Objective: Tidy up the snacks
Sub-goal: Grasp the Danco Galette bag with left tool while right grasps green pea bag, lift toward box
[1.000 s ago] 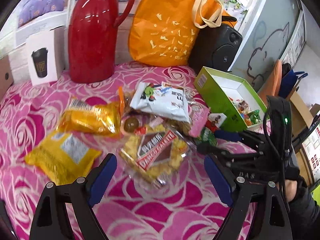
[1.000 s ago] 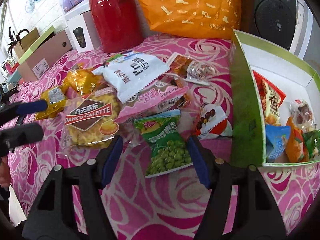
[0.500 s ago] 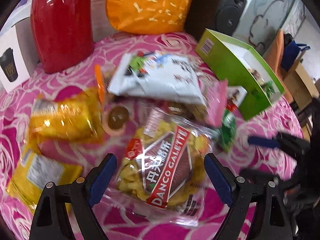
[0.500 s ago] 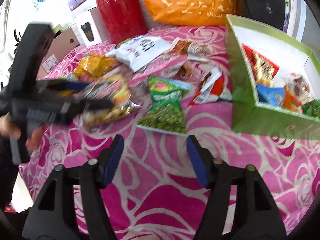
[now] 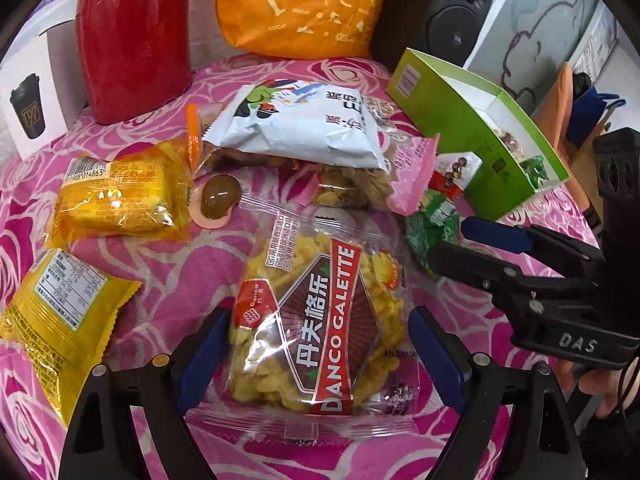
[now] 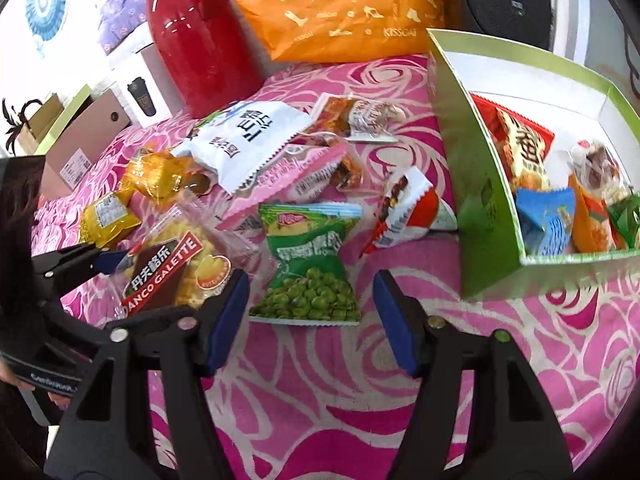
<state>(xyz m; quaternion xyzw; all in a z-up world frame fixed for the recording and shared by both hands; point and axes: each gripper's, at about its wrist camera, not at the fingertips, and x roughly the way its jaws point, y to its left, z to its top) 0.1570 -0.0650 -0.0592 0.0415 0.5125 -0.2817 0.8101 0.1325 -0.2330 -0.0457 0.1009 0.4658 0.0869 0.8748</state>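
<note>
Pink rose-patterned cloth covers the counter point(image 6: 320, 400), and the widest bare stretch of it lies in the near foreground of the right wrist view, between the snack pile and the camera. The left claw point(image 5: 316, 360) is spread wide with its blue pads on either side of the clear Danco Galette bag point(image 5: 316, 332), not visibly pressing it; the right claw point(image 6: 312, 320) is likewise wide open and holds nothing, its pads flanking the lower end of the green pea packet point(image 6: 312, 276). The green box point(image 6: 472, 200) stands at the right edge of the pile, its near wall just beside a small red-and-white packet point(image 6: 404, 212). Only the right wrist view looks down into the box, where about six packets lie against the near corner; the left wrist view shows mainly its outer wall and barcode. The left wrist view alone shows clearly two yellow packets point(image 5: 116, 196) at the left and a brown egg-like snack point(image 5: 220, 200) between them and the white bag point(image 5: 304, 124). Behind the pile stand one red flask point(image 5: 132, 36), one orange bag point(image 5: 304, 4) and one black speaker point(image 5: 444, 12).
</note>
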